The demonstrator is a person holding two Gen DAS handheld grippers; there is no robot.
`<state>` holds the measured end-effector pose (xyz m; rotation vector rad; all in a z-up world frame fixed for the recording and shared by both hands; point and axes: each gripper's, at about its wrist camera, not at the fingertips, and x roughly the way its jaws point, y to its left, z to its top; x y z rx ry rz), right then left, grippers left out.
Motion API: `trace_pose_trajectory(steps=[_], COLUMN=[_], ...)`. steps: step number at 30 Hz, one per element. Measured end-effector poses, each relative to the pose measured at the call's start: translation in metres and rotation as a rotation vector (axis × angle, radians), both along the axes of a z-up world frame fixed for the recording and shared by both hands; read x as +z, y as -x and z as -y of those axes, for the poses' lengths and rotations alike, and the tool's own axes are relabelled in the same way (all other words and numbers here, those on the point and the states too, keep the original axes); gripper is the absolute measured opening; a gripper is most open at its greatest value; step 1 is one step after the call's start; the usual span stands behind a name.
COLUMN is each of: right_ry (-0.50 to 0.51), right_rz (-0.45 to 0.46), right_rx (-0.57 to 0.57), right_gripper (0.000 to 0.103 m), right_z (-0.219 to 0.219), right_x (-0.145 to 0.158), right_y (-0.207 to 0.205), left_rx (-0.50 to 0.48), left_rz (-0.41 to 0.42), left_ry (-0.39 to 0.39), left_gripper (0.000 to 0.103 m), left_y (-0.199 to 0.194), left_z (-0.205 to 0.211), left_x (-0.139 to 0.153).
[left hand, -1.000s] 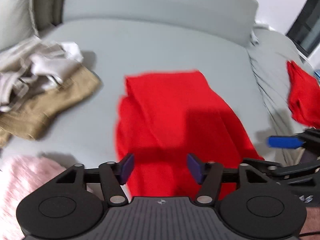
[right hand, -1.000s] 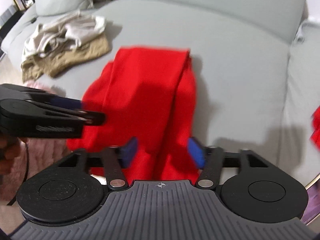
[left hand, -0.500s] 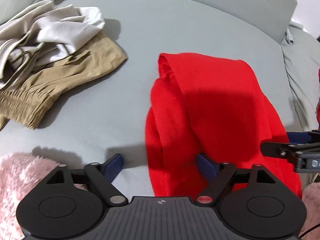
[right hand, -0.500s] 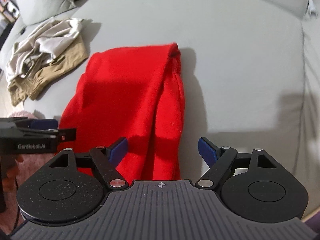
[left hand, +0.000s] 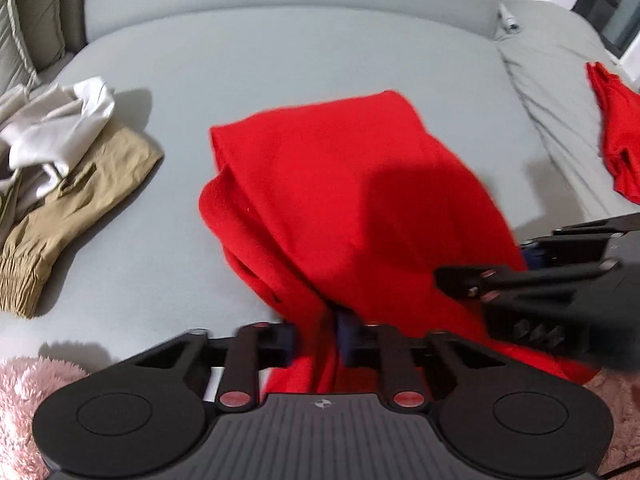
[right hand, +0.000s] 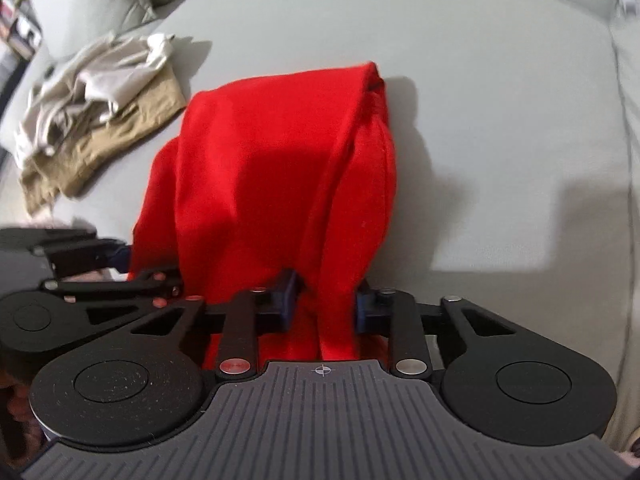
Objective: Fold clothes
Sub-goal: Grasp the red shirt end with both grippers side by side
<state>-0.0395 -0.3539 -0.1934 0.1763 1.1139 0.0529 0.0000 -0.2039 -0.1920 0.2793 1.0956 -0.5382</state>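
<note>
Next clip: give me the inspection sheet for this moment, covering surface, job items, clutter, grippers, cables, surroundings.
Surface: grey sofa seat, bare around the clothes.
Job's things: red garment, near end bunched in both grippers.
Clutter: khaki trousers under a white garment; second red cloth on the right cushion.
Grippers: left gripper and right gripper both shut on the garment.
Cables: nothing seen.
Surroundings: pink fluffy rug, cushion.

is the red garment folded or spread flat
Folded: the red fabric garment lies doubled lengthwise on the grey sofa cushion, layered edges visible, near end pinched by both hand-held grippers.
</note>
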Motion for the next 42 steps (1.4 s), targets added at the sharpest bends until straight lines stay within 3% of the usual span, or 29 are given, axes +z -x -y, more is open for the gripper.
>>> trace_pose_trajectory(steps=[5, 8, 13, 21, 24, 26, 33, 37, 39, 41, 42], right_ry=[0.111, 0.084, 0.071, 0.049, 0.005, -0.015, -0.029, -0.023, -0.041, -0.066, -0.089], right_rz=[0.060, 0.056, 0.061, 0.023, 0.027, 0.027, 0.012, 0.013, 0.002, -0.008, -0.015], right_rx=[0.040, 0.009, -0.037, -0.115, -0.137, -0.135, -0.141, -0.124, -0.126, -0.143, -0.154], right_gripper=[0.017, 0.017, 0.017, 0.018, 0.027, 0.038, 0.049, 0.055, 0.055, 0.047, 0.039], right_z=[-0.019, -0.012, -0.005, 0.005, 0.012, 0.017, 0.026, 0.029, 0.034, 0.037, 0.039], right_x=[0.021, 0.027, 0.034, 0.022, 0.014, 0.013, 0.009, 0.009, 0.004, 0.000, -0.003], right_y=[0.012, 0.019, 0.035, 0.057, 0.060, 0.062, 0.058, 0.058, 0.057, 0.056, 0.055], left_rx=[-0.026, -0.053, -0.085, -0.098, -0.080, -0.073, -0.056, -0.013, -0.011, -0.073, -0.095], left_rz=[0.089, 0.125, 0.110, 0.041, 0.051, 0.061, 0.062, 0.021, 0.007, -0.011, -0.017], left_ry=[-0.009, -0.019, -0.017, -0.044, -0.065, -0.084, -0.101, -0.062, -0.037, -0.001, 0.009], left_gripper=[0.011, 0.011, 0.011, 0.016, 0.032, 0.042, 0.051, 0.053, 0.050, 0.022, 0.015], left_y=[0.015, 0.023, 0.029, 0.032, 0.031, 0.030, 0.029, 0.022, 0.021, 0.021, 0.021], left_z=[0.006, 0.013, 0.019, 0.026, 0.024, 0.024, 0.025, 0.020, 0.019, 0.022, 0.023], left_x=[0.017, 0.029, 0.033, 0.005, 0.003, 0.005, 0.001, -0.005, -0.008, -0.009, -0.009])
